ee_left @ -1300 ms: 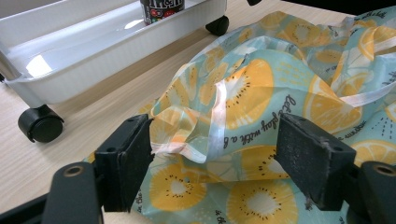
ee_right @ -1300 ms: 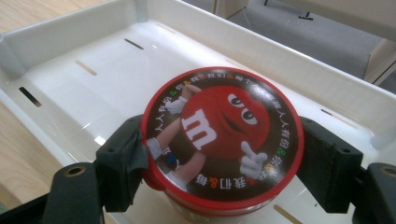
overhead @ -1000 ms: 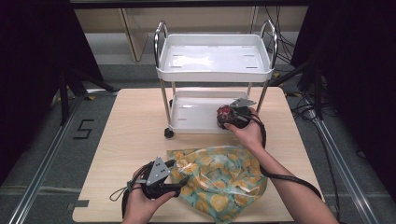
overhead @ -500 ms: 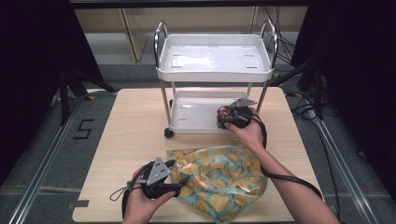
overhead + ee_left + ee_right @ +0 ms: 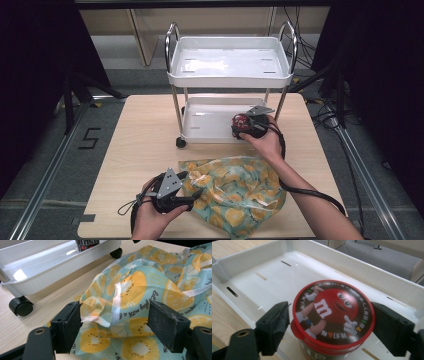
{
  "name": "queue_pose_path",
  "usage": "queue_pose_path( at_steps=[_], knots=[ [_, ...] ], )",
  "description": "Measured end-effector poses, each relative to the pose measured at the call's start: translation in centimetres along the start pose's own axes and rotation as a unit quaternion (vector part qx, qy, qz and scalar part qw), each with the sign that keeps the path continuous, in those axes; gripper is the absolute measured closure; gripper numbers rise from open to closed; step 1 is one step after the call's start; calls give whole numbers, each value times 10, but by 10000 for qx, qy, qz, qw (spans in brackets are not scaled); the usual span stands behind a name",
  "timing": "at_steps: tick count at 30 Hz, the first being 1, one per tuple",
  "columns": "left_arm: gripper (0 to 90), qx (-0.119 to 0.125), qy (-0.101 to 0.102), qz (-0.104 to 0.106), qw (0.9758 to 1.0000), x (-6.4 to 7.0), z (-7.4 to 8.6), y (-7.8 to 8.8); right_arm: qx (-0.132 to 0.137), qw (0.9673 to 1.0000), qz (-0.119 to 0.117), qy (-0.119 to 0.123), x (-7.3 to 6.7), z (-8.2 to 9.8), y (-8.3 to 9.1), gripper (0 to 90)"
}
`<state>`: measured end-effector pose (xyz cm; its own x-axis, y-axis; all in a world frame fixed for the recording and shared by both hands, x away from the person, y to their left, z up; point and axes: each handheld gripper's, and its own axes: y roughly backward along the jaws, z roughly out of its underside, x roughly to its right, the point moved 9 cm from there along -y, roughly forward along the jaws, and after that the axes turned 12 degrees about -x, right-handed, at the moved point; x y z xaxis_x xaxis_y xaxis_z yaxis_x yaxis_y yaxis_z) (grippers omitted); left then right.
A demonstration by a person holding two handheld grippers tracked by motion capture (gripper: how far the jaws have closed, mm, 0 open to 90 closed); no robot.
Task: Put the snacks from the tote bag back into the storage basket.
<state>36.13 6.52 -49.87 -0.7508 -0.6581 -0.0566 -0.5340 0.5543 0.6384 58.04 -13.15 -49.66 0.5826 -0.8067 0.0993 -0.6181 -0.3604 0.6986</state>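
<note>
Right gripper view: candy tub [image 5: 333,317] stood in cart's lower tray [image 5: 274,277], frame centre | my right gripper [image 5: 329,327] jaws had just been opening, tub between, pads off | left gripper [image 5: 115,327] jaws apart around fruit-print bag [image 5: 140,290], lower frame | placing done, withdrawal left.

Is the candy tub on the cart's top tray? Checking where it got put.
No, the candy tub stands in the cart's lower tray, while the top tray sits above it.
</note>
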Motion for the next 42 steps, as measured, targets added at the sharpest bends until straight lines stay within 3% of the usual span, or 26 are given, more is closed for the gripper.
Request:
queue_pose_path(
  at_steps=[3, 6, 7, 10, 11, 13, 14, 16, 17, 18, 19, 22, 24, 27, 30, 33, 34, 36, 37, 41, 42],
  knots=[
    [261, -6, 143, 48, 9999, 2, 1, -1, -35, 9999, -122, -75, -6, 1, 3, 159],
    [261, 16, 150, 14, 9999, 2, 0, -1, 43, 9998, -10, -185, -8, 2, 5, 152],
    [261, -23, -20, -47, 10000, -1, 0, 0, 16, 9998, -49, -199, -8, 2, 7, 149],
    [261, 12, 24, -25, 10000, 1, 0, -1, 95, 9999, 5, -132, -8, 3, 8, 141],
    [261, -26, -18, -43, 10000, 0, 0, 0, 53, 9997, -25, -225, -11, 4, 10, 140],
    [261, -29, -22, -50, 10000, -1, 0, -1, -36, 9999, -42, -106, -11, 6, 13, 139],
    [261, -31, -24, -47, 10000, 0, 0, -1, 33, 9998, 20, -201, -12, 6, 12, 137],
    [261, -15, -26, -33, 10000, 0, 0, 0, -49, 9999, -31, -156, -14, 8, 15, 133],
    [261, -19, -31, -51, 10000, 0, 0, 0, -107, 9995, -99, -270, -17, 10, 16, 131],
    [261, -13, 68, -28, 10000, 1, 1, -1, -12, 9997, -45, -252, -16, 9, 16, 131],
    [261, -27, -21, -55, 10000, 0, 1, 0, -11, 9998, -73, -185, -17, 10, 17, 131],
    [261, -29, -19, -51, 10000, 0, 1, -1, 9, 10000, -72, -2, -15, 11, 20, 132],
    [261, -24, 75, -37, 10000, 2, 1, -1, 6, 9999, -87, -105, -17, 11, 22, 132],
    [261, -18, 90, -3, 10000, 2, 1, -1, -29, 9999, -122, -74, -18, 12, 26, 133],
    [261, -37, -21, -42, 10000, 1, 1, -1, -17, 9999, -109, -65, -18, 13, 28, 134],
    [261, -55, 65, 1, 10000, 2, 1, -1, -58, 9999, -126, -37, -19, 17, 28, 139],
    [261, -54, -45, -20, 10000, 1, 1, -1, -72, 9999, -80, -25, -19, 18, 29, 143],
    [261, -36, -32, -31, 10000, 1, 1, -2, -39, 9997, -216, -120, -23, 19, 34, 147],
    [261, -39, -32, -31, 10000, 1, 1, -2, -4, 9999, -170, 13, -22, 18, 34, 148],
    [261, -42, -36, -32, 10000, 1, 1, -1, -37, 9997, -241, -40, -25, 21, 40, 150],
    [261, -45, 66, -14, 10000, 2, 2, -2, -26, 9999, -148, 22, -23, 21, 40, 152]
  ],
)
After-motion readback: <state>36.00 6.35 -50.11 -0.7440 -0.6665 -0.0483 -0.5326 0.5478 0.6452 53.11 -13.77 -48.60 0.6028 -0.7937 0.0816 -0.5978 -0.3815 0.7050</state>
